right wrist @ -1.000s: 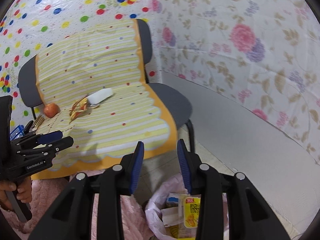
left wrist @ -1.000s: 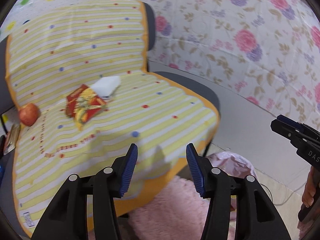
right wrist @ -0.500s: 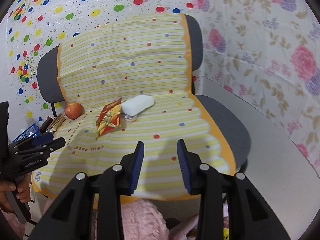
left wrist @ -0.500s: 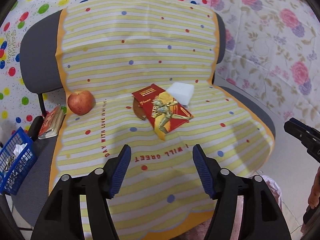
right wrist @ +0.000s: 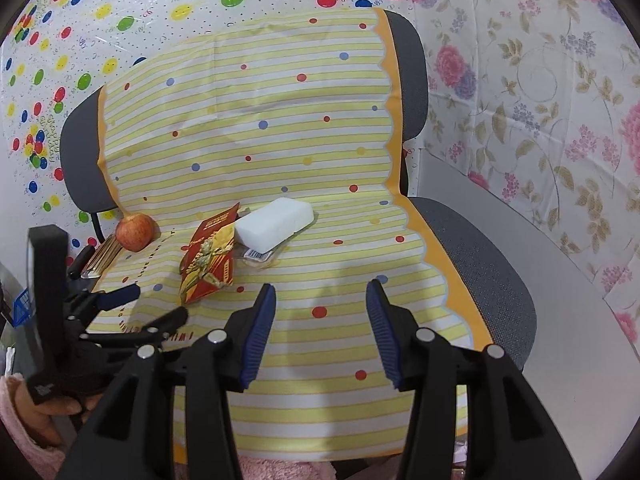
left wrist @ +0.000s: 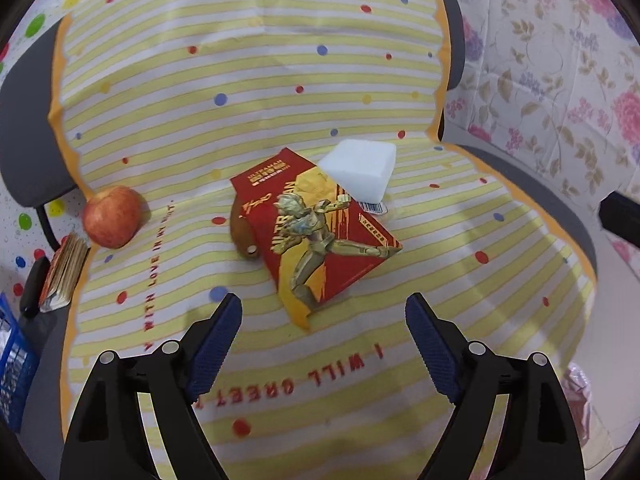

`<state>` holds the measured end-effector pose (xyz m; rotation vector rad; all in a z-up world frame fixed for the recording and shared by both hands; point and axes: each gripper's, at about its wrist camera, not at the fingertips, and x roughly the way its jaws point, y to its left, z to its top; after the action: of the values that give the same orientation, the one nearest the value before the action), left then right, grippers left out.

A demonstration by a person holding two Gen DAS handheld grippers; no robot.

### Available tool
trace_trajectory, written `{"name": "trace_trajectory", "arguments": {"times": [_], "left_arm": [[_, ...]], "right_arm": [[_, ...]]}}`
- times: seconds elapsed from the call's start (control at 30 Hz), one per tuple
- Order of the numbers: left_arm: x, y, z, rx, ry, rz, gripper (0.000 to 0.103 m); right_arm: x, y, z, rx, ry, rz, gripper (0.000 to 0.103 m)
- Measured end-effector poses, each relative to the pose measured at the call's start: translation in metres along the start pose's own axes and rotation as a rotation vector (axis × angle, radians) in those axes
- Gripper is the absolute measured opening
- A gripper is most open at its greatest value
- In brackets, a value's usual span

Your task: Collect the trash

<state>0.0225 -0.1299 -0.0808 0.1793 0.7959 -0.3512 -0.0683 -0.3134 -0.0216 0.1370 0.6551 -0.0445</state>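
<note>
- Left hand-held gripper: much nearer the chair seat than a second ago, swung round from the seat's front corner to face it squarely; jaws just opening, wide apart, nothing between them.
- Right hand-held gripper: turned away from the trash bag it faced a second ago, now over the near edge of the seat; jaws just opening too, moderately apart, empty.
- Likely meaning: one drop-off done, next pickup starting, nothing gripped yet.
- Task's thing: red snack packet, flat on the striped yellow cloth, mid-seat, just beyond the left fingertips and between their lines; probably the next target.
- Thin packet lying flat: probably hard to pinch without catching the cloth.
- Brown flattish object poking out from under the packet's left edge; identity unclear.
- White block touching the packet's far right corner, a barcoded clear wrapper tucked under it.
- Apple at the left seat edge, well apart from the packet; probably not trash.
- Book and blue basket off the seat, far left.
- Trash bag barely visible at right, below the seat edge.
</note>
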Motion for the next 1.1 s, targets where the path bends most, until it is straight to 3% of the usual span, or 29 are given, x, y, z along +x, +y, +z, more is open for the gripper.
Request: {"name": "trace_trajectory", "arguments": {"times": [0.3, 0.4, 0.57, 0.63, 0.9, 1.1], "left_arm": [[0.052, -0.014, 0.016, 0.072, 0.047, 0.087, 0.084], [0.058, -0.008, 0.021, 0.046, 0.058, 0.062, 0.082], [0.059, 0.001, 0.028, 0.035, 0.057, 0.055, 0.065], [0.057, 0.006, 0.030, 0.023, 0.049, 0.057, 0.049], [0.014, 0.046, 0.029, -0.072, -0.061, 0.058, 0.002], [-0.020, 0.084, 0.024, -0.173, -0.128, 0.044, 0.000]], "right_arm": [[0.010, -0.015, 0.007, 0.028, 0.002, -0.012, 0.047], [0.013, -0.018, 0.006, 0.031, 0.008, -0.013, 0.047], [0.016, -0.017, 0.006, 0.033, 0.014, -0.015, 0.047], [0.015, -0.015, 0.006, 0.030, 0.014, -0.013, 0.047], [0.009, 0.002, 0.004, -0.007, 0.011, 0.003, 0.047], [0.019, 0.020, 0.008, -0.034, 0.015, 0.031, 0.047]]}}
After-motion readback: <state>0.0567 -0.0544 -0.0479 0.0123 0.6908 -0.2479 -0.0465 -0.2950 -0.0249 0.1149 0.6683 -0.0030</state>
